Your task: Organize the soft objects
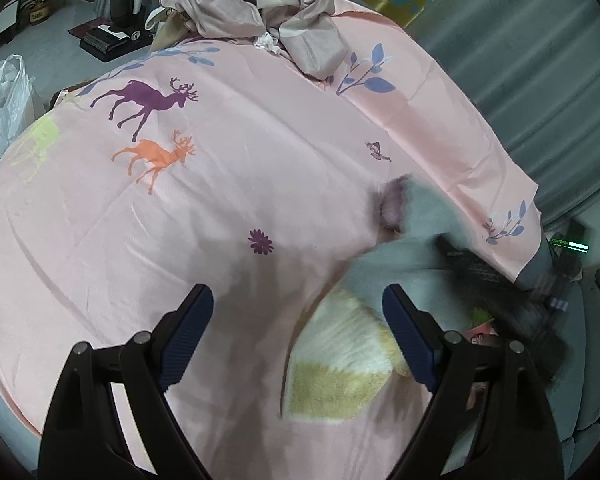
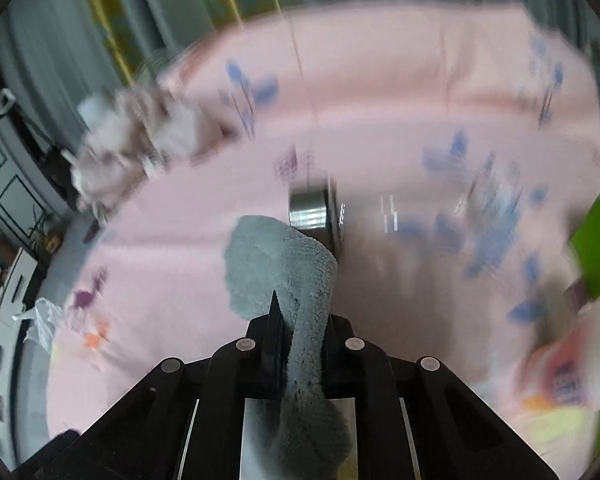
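A pink sheet [image 1: 180, 220] printed with deer and leaves covers the bed. My left gripper [image 1: 298, 296] hovers open above it, nothing between its blue pads. To its right lies a fluffy cloth, grey [image 1: 420, 216] with a yellow and white patch [image 1: 340, 364]. The blurred dark shape of my right gripper [image 1: 450, 246] meets the cloth from the right. In the right wrist view the right gripper [image 2: 302, 312] is shut on the grey fluffy cloth [image 2: 280, 256], which sticks up out of the jaws and hangs back over the body. The pink sheet [image 2: 380, 128] behind it is smeared by blur.
A heap of mauve fabric [image 1: 252, 4] [image 2: 140, 136] sits at the bed's far end. A silvery round object [image 2: 310, 210] shows behind the cloth. A plastic bag [image 1: 4, 96] lies on the floor to the left, grey curtains [image 1: 520, 60] hang at right, and something green [image 2: 596, 240] is at the right edge.
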`<state>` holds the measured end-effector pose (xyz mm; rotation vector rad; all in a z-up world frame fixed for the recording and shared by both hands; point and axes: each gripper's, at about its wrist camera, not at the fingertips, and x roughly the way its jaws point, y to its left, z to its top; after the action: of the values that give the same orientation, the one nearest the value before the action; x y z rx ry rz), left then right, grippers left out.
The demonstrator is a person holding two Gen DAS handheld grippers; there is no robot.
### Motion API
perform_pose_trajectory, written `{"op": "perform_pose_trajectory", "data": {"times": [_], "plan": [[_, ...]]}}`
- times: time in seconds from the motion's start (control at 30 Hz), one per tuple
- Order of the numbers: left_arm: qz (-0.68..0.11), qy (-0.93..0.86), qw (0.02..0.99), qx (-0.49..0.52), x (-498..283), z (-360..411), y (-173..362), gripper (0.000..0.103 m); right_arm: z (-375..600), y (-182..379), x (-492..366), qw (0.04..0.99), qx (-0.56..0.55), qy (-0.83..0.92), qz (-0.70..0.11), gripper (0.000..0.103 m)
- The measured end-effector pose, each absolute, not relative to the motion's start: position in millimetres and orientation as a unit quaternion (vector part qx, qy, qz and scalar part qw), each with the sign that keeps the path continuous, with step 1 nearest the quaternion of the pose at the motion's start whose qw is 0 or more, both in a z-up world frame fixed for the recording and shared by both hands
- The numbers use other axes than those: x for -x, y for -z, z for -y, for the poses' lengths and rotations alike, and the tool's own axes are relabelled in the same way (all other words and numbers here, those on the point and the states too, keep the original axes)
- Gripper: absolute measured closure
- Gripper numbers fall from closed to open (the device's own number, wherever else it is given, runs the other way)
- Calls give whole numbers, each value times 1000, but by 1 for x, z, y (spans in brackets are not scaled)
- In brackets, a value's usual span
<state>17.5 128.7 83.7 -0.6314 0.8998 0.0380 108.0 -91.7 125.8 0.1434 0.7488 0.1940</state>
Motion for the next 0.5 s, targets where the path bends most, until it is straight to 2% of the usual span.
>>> {"op": "perform_pose_trajectory", "data": {"times": [0.1, 0.23, 0.5], "plan": [[-427, -21, 853, 300, -17, -128, -83, 18, 106, -168, -76, 945, -45, -95, -309, 90], [-431, -15, 853, 294, -16, -122, -83, 18, 125, -193, -49, 956, -51, -103, -269, 90], [-443, -13, 857, 261, -16, -104, -78, 18, 155, -180, -44, 951, -86, -92, -281, 90]]}}
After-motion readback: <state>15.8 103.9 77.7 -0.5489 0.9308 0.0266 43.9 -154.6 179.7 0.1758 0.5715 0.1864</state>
